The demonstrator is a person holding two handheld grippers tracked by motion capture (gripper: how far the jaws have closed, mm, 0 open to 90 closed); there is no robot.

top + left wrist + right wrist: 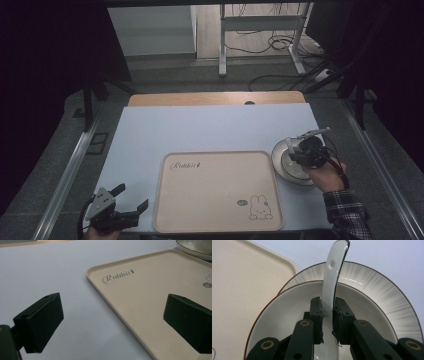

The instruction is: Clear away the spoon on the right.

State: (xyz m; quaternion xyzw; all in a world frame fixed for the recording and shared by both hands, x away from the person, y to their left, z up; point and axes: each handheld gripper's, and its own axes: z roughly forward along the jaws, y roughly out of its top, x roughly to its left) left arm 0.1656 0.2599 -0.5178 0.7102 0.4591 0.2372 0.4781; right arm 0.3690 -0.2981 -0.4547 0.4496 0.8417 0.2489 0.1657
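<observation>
A white ceramic spoon lies in a white bowl with a brown rim, and the bowl sits on a ribbed white plate. My right gripper is shut on the spoon's handle, both pads pressing its sides. In the high view this gripper is over the bowl at the right of the table, with the spoon handle sticking out beyond it. My left gripper rests open near the front left edge. Its jaws stand wide apart with nothing between them, beside the beige tray.
The beige tray, printed with "Rabbit" and a bunny, lies bare at the front centre on a pale blue mat. The plate touches the tray's right edge. A wooden table edge runs behind the mat.
</observation>
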